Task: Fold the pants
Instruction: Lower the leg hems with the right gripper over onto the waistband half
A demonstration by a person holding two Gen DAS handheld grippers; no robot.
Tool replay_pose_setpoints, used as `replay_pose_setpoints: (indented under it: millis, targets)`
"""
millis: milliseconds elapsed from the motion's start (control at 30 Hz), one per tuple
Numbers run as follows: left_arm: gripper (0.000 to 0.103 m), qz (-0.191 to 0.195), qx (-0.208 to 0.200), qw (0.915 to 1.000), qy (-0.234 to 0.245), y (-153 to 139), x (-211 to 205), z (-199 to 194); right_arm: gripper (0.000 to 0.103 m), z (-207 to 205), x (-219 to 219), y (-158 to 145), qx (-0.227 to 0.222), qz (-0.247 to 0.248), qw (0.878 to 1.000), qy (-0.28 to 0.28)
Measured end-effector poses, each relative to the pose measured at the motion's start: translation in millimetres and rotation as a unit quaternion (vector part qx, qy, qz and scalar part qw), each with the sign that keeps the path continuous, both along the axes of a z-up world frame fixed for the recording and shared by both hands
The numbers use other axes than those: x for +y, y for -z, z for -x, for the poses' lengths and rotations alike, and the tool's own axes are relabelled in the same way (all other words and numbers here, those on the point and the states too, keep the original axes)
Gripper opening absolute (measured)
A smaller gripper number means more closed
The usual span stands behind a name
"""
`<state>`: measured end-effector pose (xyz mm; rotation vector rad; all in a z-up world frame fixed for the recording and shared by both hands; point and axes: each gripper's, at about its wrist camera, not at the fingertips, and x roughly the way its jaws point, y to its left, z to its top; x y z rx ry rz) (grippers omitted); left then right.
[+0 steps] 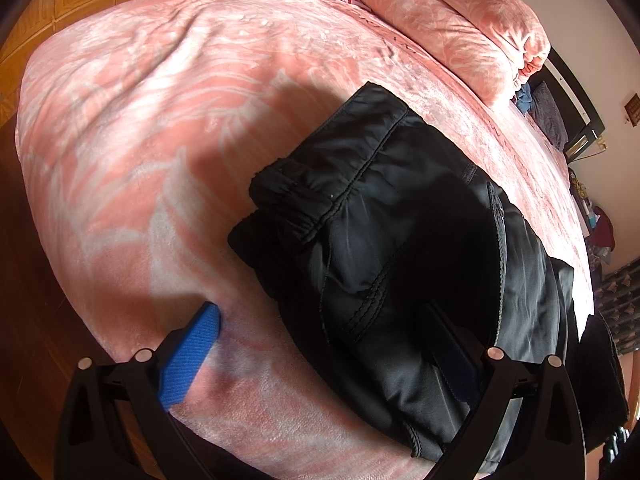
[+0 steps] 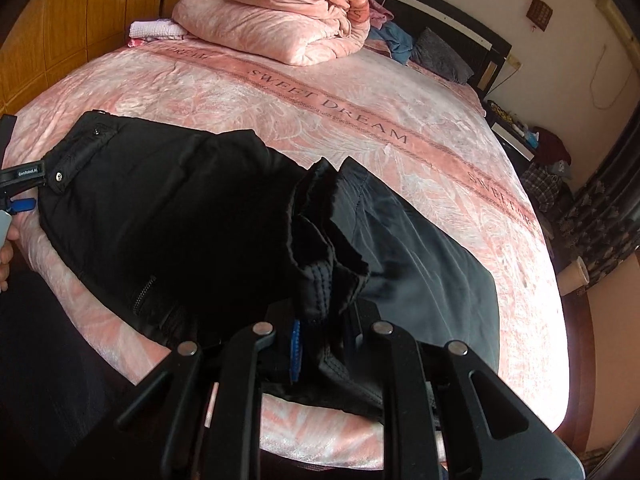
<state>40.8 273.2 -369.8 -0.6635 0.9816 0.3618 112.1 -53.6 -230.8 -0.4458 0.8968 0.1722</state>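
Black pants (image 1: 400, 232) lie partly folded on the pink bed (image 1: 168, 128), near its front edge. My left gripper (image 1: 320, 320) is open: its left blue pad (image 1: 188, 360) rests on the blanket beside the pants, and its right finger lies on the black fabric. In the right wrist view the pants (image 2: 180, 216) spread across the bed (image 2: 360, 120). My right gripper (image 2: 320, 320) is shut on a bunched fold of the pants and lifts it a little. The left gripper (image 2: 20, 184) shows at the far left by the waistband.
A folded pink quilt (image 2: 280, 20) and pillows sit at the head of the bed. A wooden wardrobe (image 2: 80, 20) stands on the left. A cluttered nightstand (image 2: 520, 132) and a paper cup (image 2: 574, 276) are on the right.
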Motion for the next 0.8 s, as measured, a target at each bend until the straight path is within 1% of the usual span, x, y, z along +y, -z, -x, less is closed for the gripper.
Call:
replay_pose_setpoints:
  millis: [67, 200, 300, 333, 367, 433, 467, 500, 567, 600, 633, 667, 733, 767, 800]
  targets:
    - [0.099, 0.0, 0.0, 1.0, 0.0, 0, 0, 0, 0.015, 3, 9, 11, 0.003, 0.02, 1.0, -0.008]
    - [0.099, 0.002, -0.001, 1.0, -0.001, 0, 0, 0, 0.015, 7, 23, 35, -0.006, 0.068, 0.997, -0.019]
    - [0.099, 0.002, -0.002, 1.0, -0.001, 0, 0, 1, 0.017, 10, 32, 57, -0.003, 0.09, 0.996, -0.028]
    - [0.099, 0.002, -0.002, 1.0, 0.0, 0, 0, 1, 0.018, 10, 33, 62, -0.001, 0.09, 0.996, -0.029]
    - [0.099, 0.002, -0.002, 1.0, -0.001, 0, 0, 1, 0.025, 10, 33, 67, 0.002, 0.087, 0.996, -0.032]
    - [0.099, 0.001, -0.001, 1.0, 0.0, 0, 0, 1, 0.033, 10, 34, 74, 0.008, 0.086, 0.996, -0.038]
    - [0.099, 0.001, -0.001, 1.0, 0.0, 0, 0, 1, 0.039, 10, 34, 73, 0.014, 0.078, 0.996, -0.042]
    - [0.099, 0.001, -0.001, 1.0, 0.0, 0, 0, 1, 0.044, 9, 30, 67, 0.021, 0.059, 0.997, -0.045]
    - [0.099, 0.001, -0.001, 1.0, 0.0, 0, 0, 1, 0.053, 7, 20, 52, 0.039, 0.008, 0.998, -0.047]
    - [0.099, 0.001, -0.001, 1.0, -0.001, 0, 0, 1, 0.06, 5, 12, 42, 0.05, -0.031, 0.997, -0.049]
    - [0.099, 0.001, -0.001, 1.0, -0.001, 0, 0, 1, 0.087, 3, 4, 31, 0.065, -0.081, 0.993, -0.053]
    - [0.099, 0.002, -0.001, 1.0, -0.001, 0, 0, 1, 0.093, 2, -6, 21, 0.068, -0.122, 0.989, -0.049]
    - [0.099, 0.003, -0.003, 1.0, -0.002, 0, 0, 2, 0.093, -1, -21, 6, 0.071, -0.161, 0.984, -0.032]
    - [0.099, 0.004, -0.004, 1.0, -0.002, 1, 0, 3, 0.091, -3, -28, 2, 0.073, -0.174, 0.982, -0.022]
    - [0.099, 0.005, -0.006, 1.0, -0.002, 1, 1, 3, 0.081, -5, -33, -1, 0.071, -0.176, 0.982, -0.007]
